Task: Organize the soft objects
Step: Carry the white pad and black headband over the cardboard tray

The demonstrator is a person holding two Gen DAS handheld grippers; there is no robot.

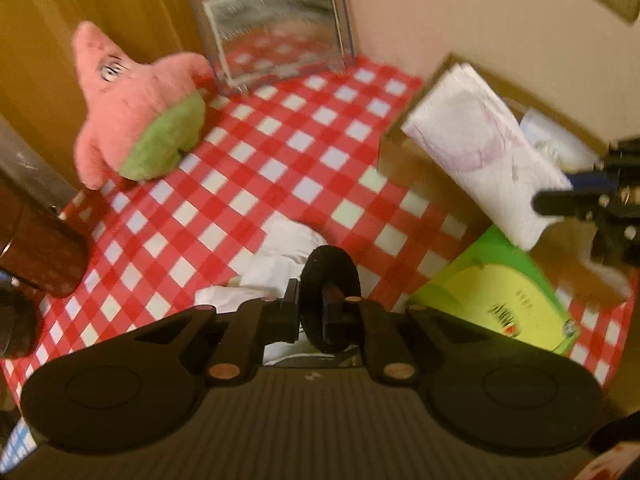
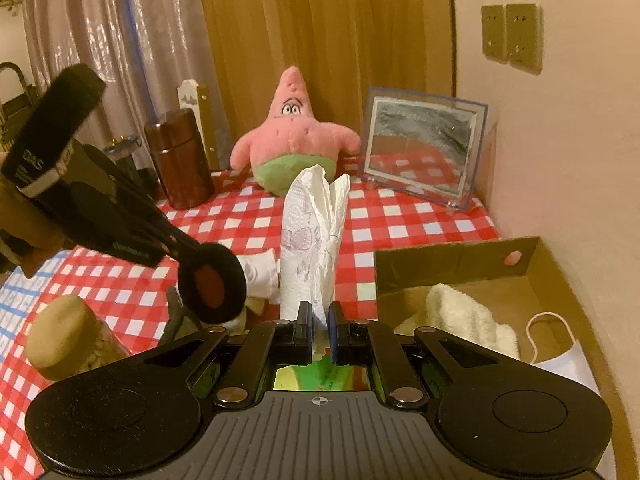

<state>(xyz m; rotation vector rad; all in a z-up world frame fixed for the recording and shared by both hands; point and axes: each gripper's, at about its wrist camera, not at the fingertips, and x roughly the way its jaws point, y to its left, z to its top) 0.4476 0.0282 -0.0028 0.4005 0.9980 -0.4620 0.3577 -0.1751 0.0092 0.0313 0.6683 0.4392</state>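
My left gripper [image 1: 320,312] is shut on a round black foam pad [image 1: 331,280]; it shows in the right wrist view [image 2: 212,282] with a red centre. My right gripper [image 2: 319,326] is shut on a white printed paper napkin [image 2: 314,240] and holds it upright; in the left wrist view the napkin [image 1: 484,148] hangs over the cardboard box [image 1: 424,168]. The box [image 2: 452,258] holds a cream towel [image 2: 464,316] and a face mask [image 2: 560,348]. A pink starfish plush [image 2: 294,140] sits at the table's back. White cloths [image 1: 280,256] lie under my left gripper.
A red checked tablecloth [image 1: 248,184] covers the table. A clear picture frame [image 2: 424,148] leans at the back right. A brown canister [image 2: 180,160] stands at the back left. A green packet [image 1: 500,292] lies by the box. A beige-lidded jar [image 2: 68,336] is at the front left.
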